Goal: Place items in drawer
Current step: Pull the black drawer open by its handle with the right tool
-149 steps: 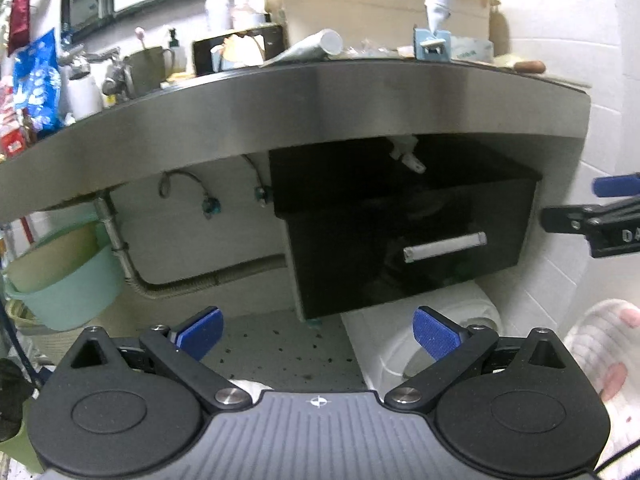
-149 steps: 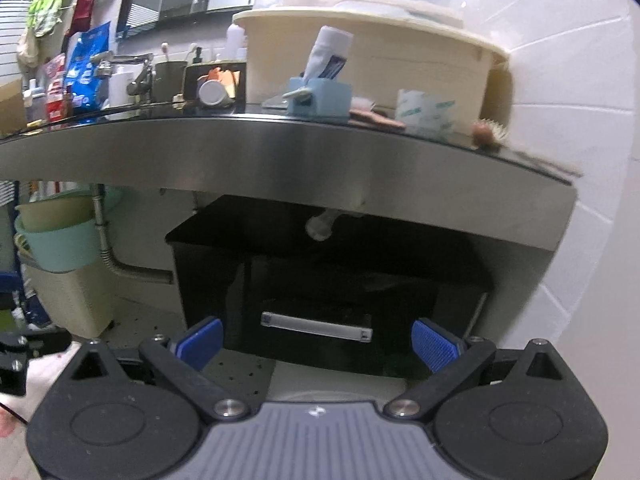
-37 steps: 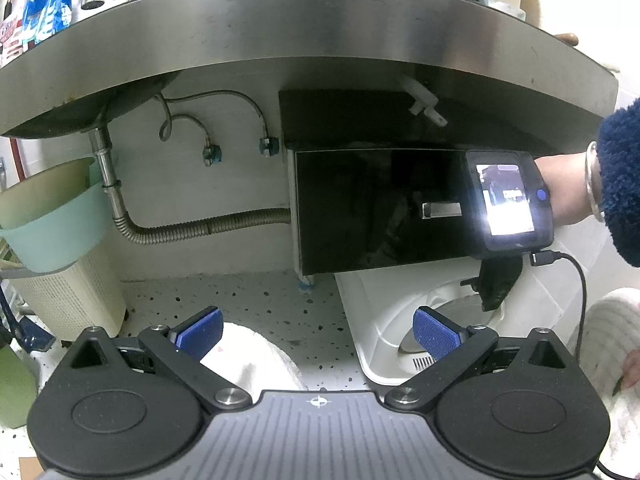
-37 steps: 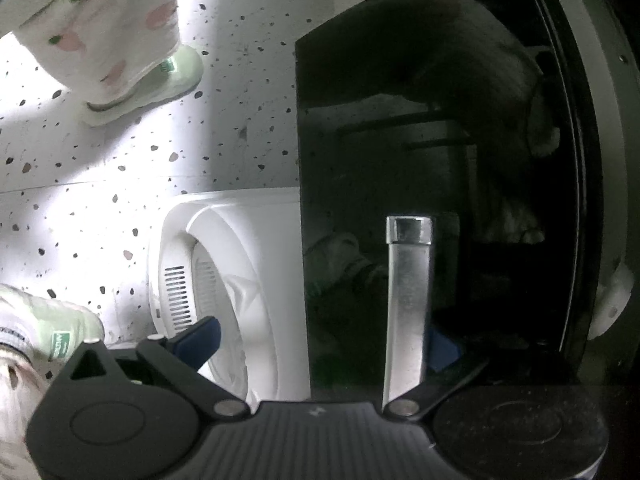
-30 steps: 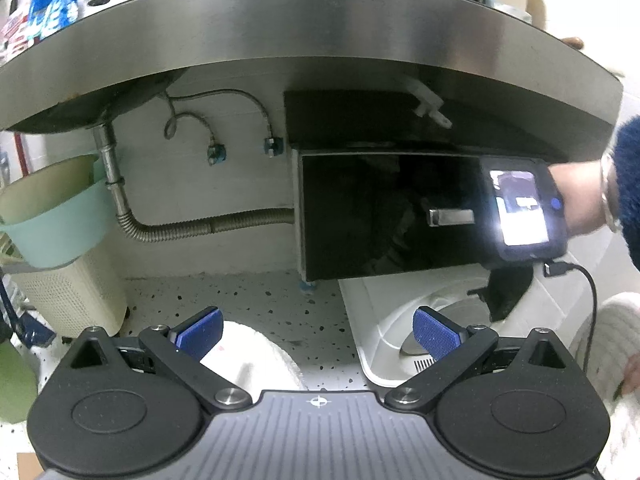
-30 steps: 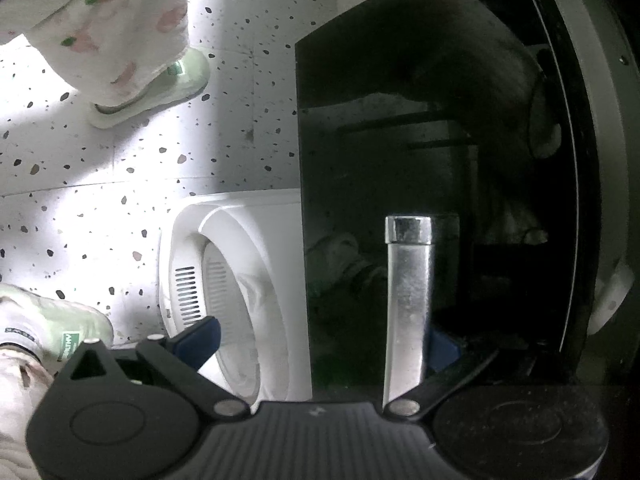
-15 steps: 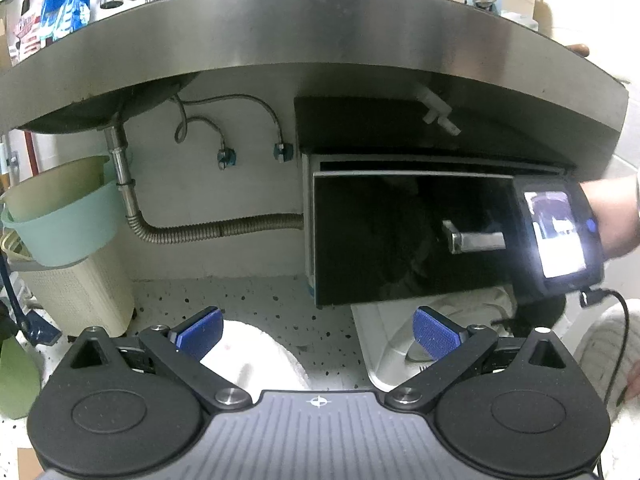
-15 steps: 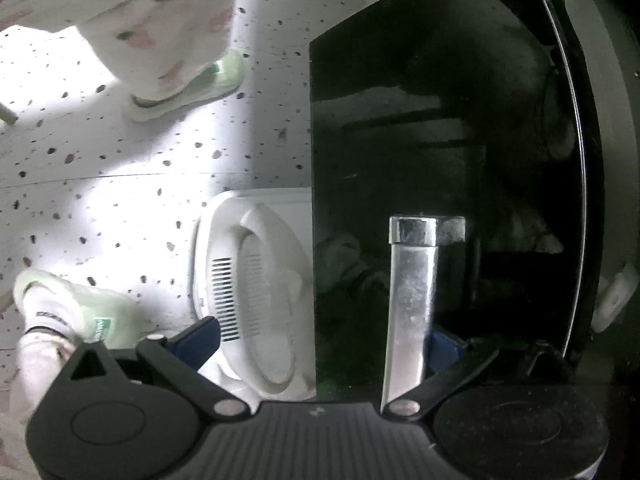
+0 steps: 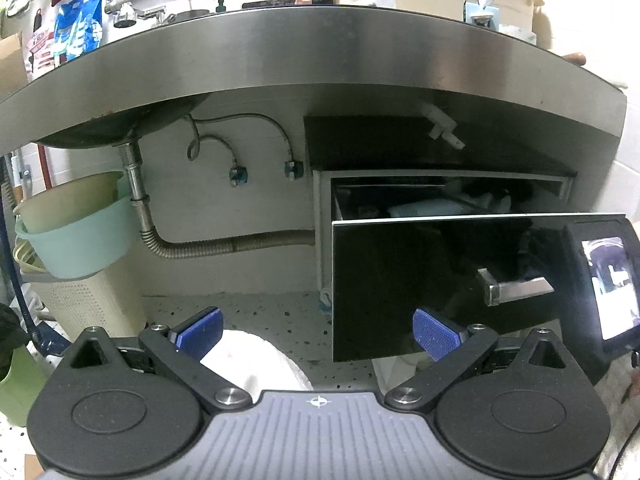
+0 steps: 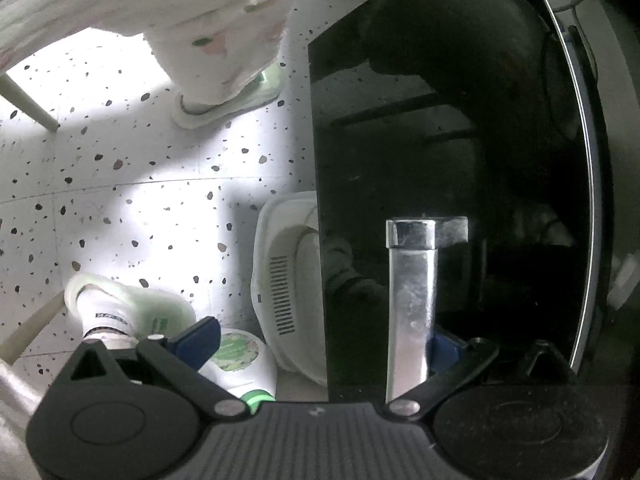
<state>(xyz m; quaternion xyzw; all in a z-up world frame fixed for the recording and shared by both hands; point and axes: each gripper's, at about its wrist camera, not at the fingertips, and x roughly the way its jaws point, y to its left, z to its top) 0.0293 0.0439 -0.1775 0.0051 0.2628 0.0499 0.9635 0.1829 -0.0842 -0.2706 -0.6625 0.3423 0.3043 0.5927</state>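
Note:
The black glossy drawer (image 9: 404, 280) under the steel counter stands partly pulled out, and several items lie in its dark inside (image 9: 432, 208). In the right wrist view my right gripper (image 10: 320, 344) is open; its right finger (image 10: 442, 348) is hooked behind the silver handle (image 10: 410, 300) and its left finger hangs free over the floor. The left wrist view shows that handle (image 9: 516, 290) beside the lit screen (image 9: 608, 284) on the right gripper's back. My left gripper (image 9: 316, 332) stays open and holds nothing, low in front of the drawer's left corner.
The steel counter edge (image 9: 320, 52) overhangs the drawer. A drain hose (image 9: 192, 250), a mint basin (image 9: 76, 240) and a cream hamper (image 9: 80, 304) stand to the left. On the speckled floor are a white tub (image 10: 284, 280), a white bottle (image 10: 236, 356) and a person's slippered feet (image 10: 224, 100).
The drawer has slid out toward me with the right gripper's finger behind its handle, so its inside now shows. The left gripper has stayed open and drawn back a little.

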